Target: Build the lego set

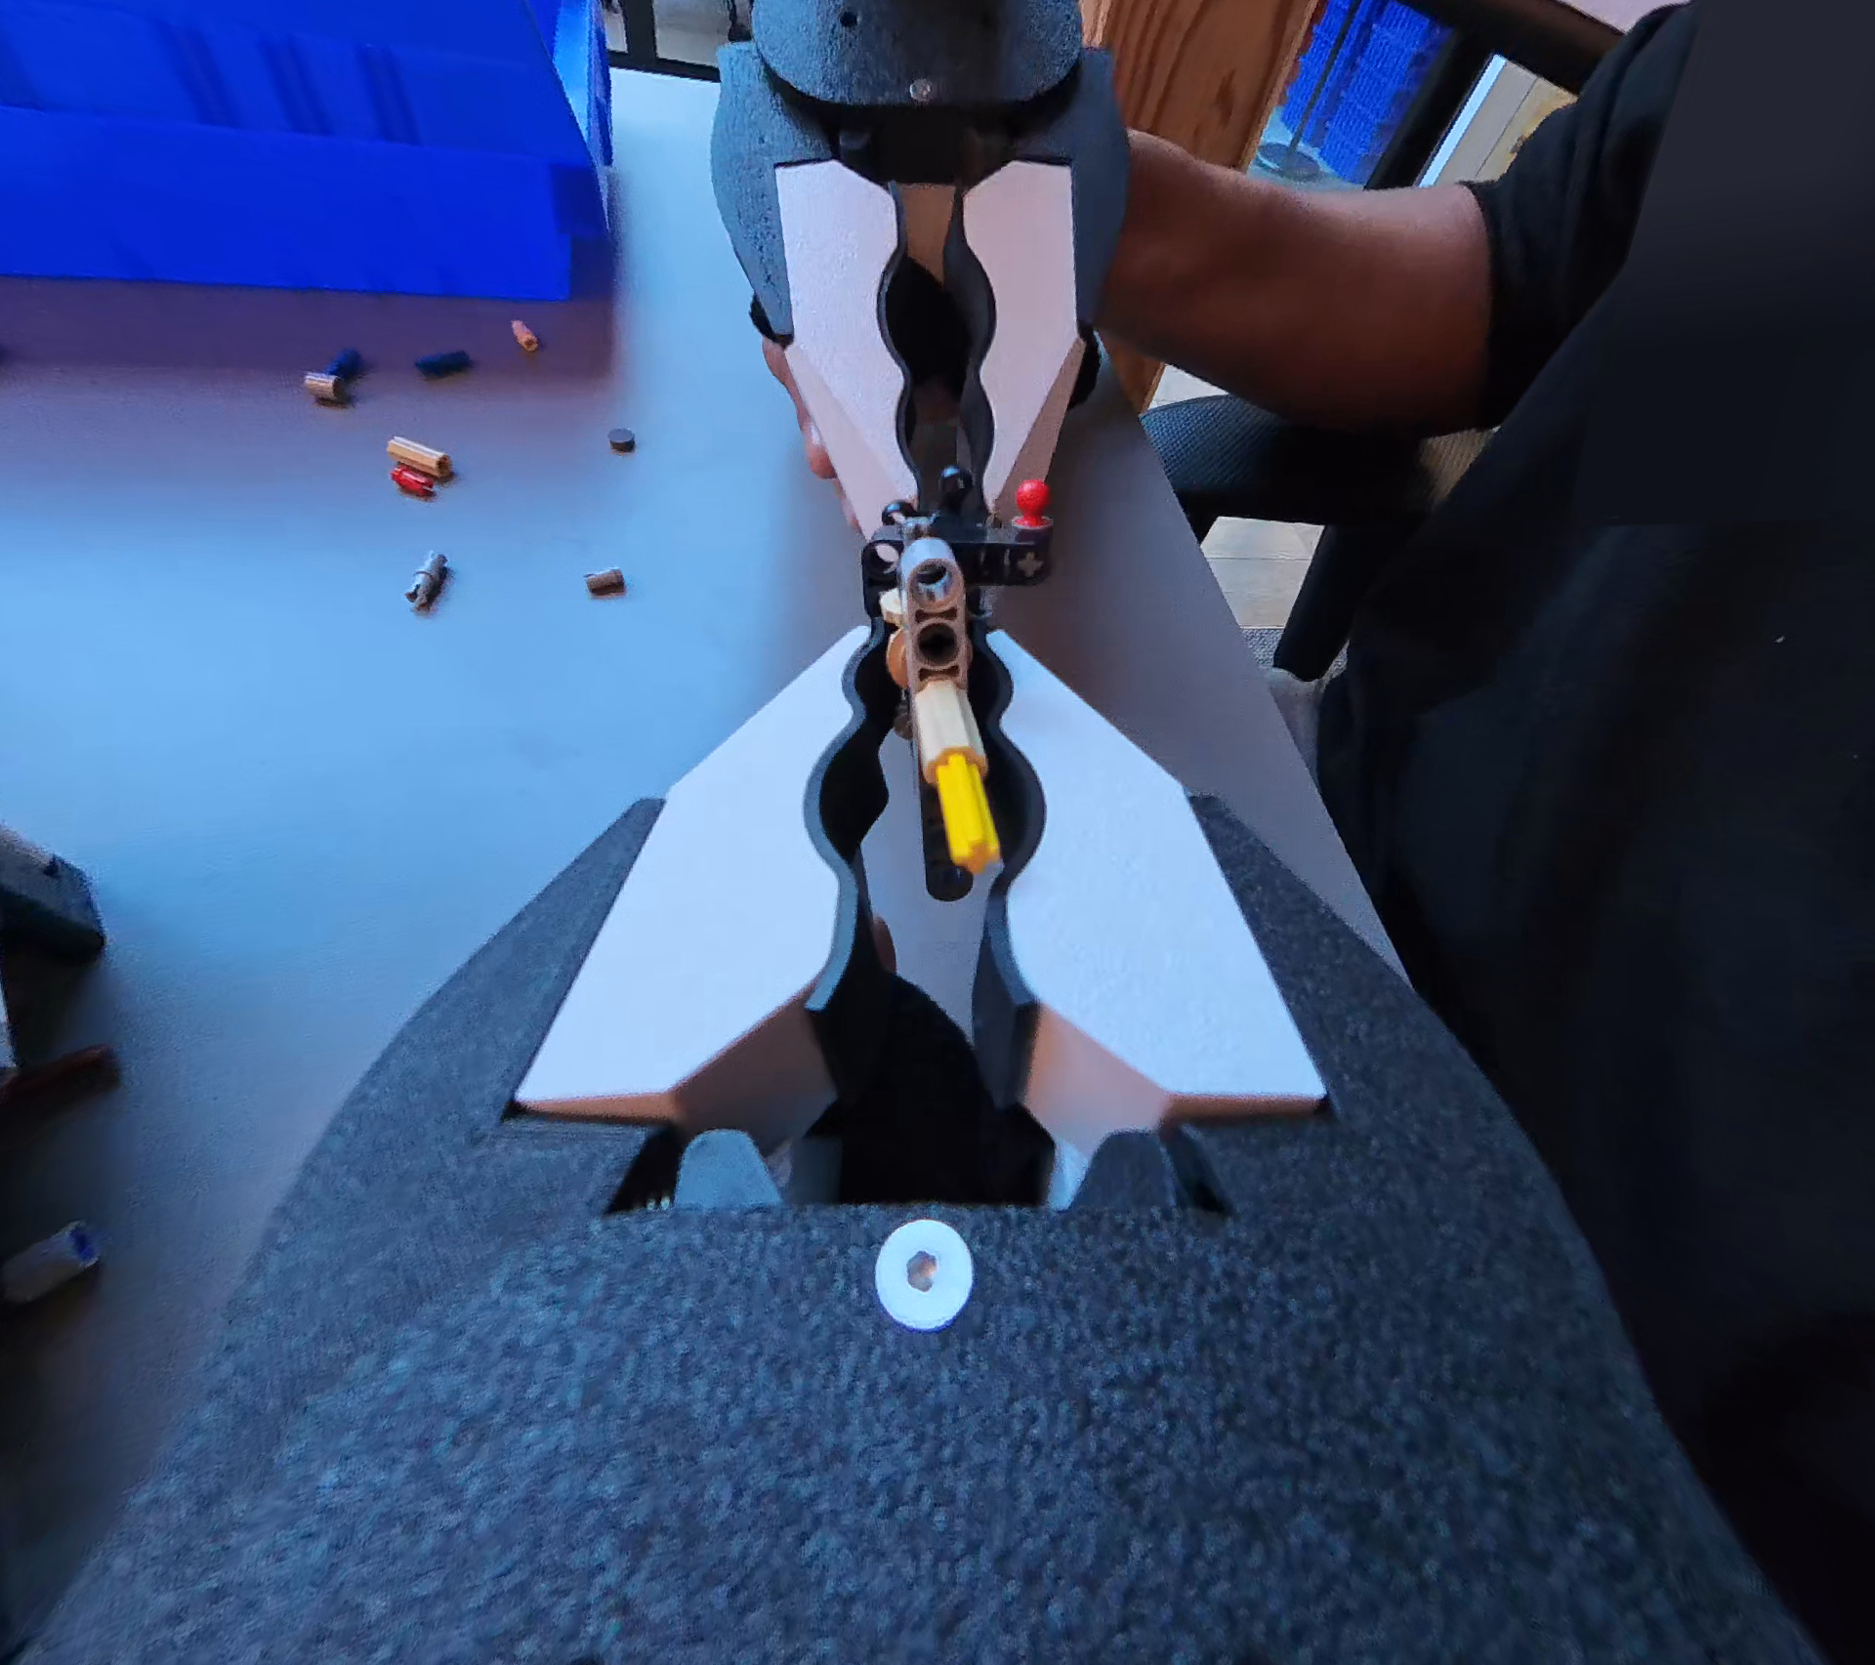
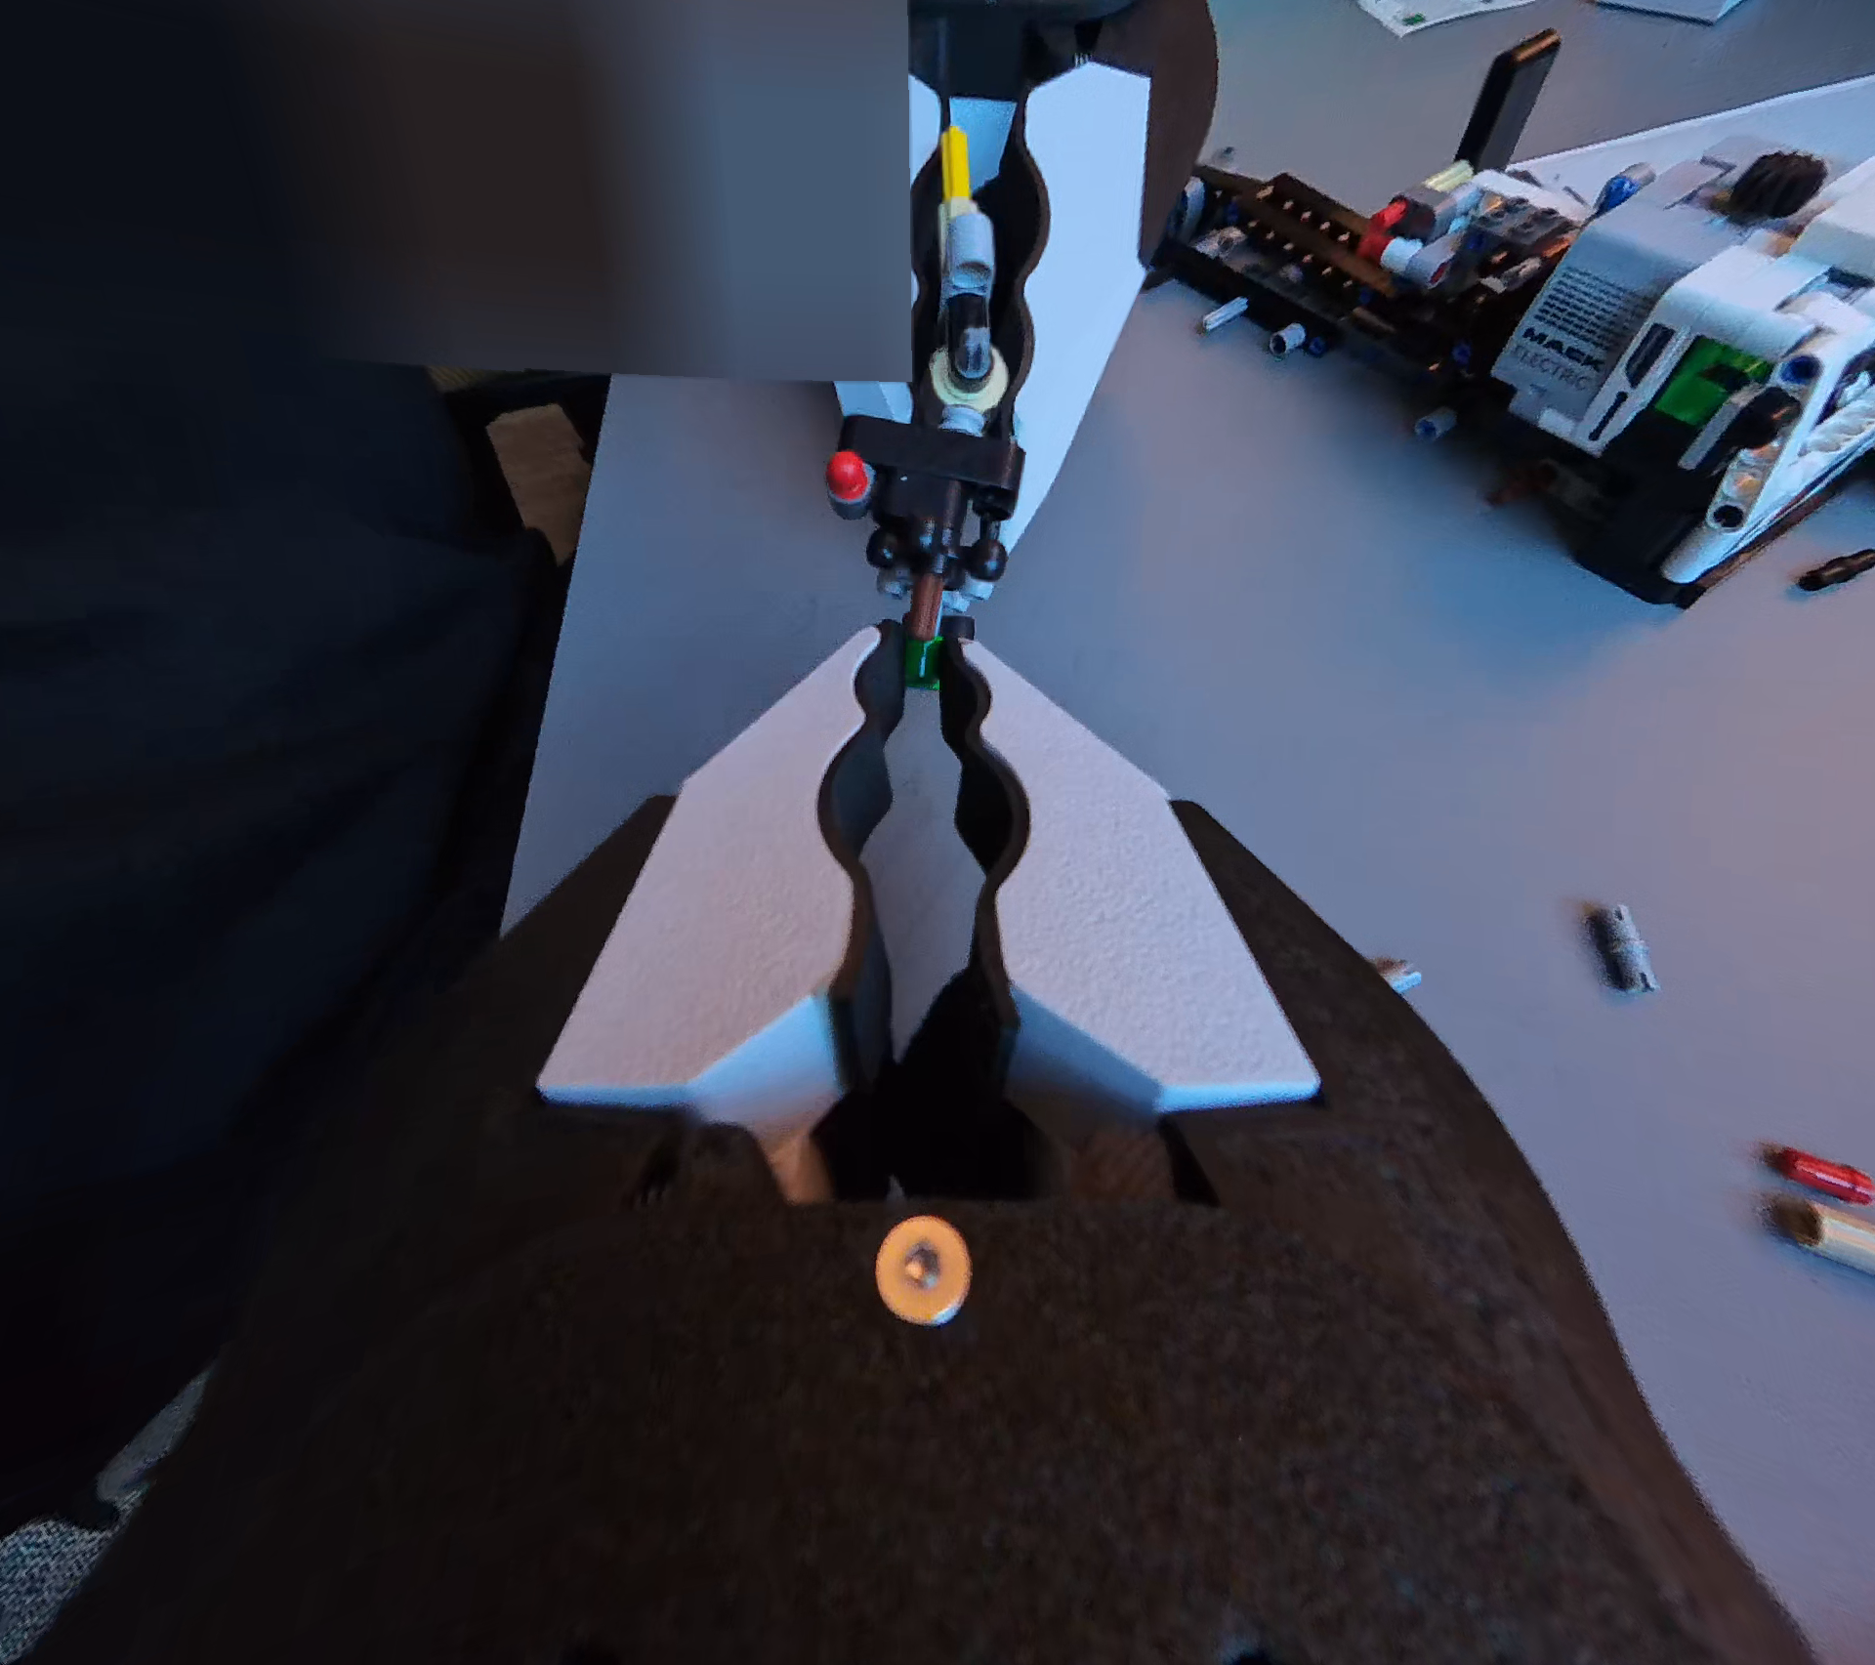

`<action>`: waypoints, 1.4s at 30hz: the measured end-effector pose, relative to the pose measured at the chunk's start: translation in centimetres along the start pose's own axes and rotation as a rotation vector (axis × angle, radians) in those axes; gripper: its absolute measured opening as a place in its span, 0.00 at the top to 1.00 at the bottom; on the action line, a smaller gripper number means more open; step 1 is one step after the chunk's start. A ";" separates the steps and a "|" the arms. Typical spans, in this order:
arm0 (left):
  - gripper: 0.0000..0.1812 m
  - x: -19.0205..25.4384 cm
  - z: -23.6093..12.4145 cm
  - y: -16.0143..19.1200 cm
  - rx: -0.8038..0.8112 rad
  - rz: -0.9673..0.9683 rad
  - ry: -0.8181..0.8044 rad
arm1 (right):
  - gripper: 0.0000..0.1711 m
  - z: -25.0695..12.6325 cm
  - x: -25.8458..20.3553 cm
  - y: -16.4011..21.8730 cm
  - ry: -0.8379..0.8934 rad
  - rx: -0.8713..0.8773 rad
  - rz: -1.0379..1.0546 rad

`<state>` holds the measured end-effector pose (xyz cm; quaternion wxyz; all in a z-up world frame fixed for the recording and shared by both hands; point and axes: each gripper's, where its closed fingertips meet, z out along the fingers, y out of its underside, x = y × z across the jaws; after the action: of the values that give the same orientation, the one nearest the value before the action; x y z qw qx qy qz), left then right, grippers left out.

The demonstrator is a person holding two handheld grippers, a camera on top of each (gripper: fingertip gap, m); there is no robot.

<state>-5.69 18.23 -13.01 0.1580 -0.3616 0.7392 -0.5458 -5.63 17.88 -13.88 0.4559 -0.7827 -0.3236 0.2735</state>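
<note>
The two tongs face each other tip to tip above the grey table (image 2: 1268, 703), and one small lego assembly (image 1: 939, 652) hangs in the air between them.

The left gripper (image 1: 928, 652) is clenched on this assembly. Its fingers press on the tan sleeve, and the yellow axle (image 1: 964, 810) points back into the gap between the fingers, toward the camera. The black cross-piece with the red ball pin (image 1: 1032, 500) sticks out past the tips, on the far side.

The right gripper (image 2: 923, 652) is clenched on a small green piece (image 2: 921, 661), held at the very tips. A thin brown axle (image 2: 925, 602) goes from this green piece straight forward into the black cross-piece (image 2: 928, 465) of the assembly. So the green piece lies directly ahead of the assembly's free end, almost touching it.

The relation that matters is the line. The long axis of the assembly, from yellow axle to brown axle, runs along both pairs of fingers, so the two tongs and the part are nearly on one straight line. I judge that the coming move is a push along this line, the right gripper toward the left, to seat the green piece. Both are equally near; the left one only needs to hold firm. If the right gripper tilts, the brown axle may bind.

The half-built white truck (image 2: 1623, 318) stands well apart, to the side on the table.
</note>
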 end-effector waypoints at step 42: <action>0.94 -2.4 -0.8 1.0 -0.092 -0.007 -0.123 | 0.89 0.3 1.1 5.3 0.275 -0.306 -0.073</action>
<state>-4.91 20.66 -14.00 0.1845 -0.4039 0.7511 -0.4885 -3.74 16.91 -18.85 0.3814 -0.8604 -0.3244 0.0951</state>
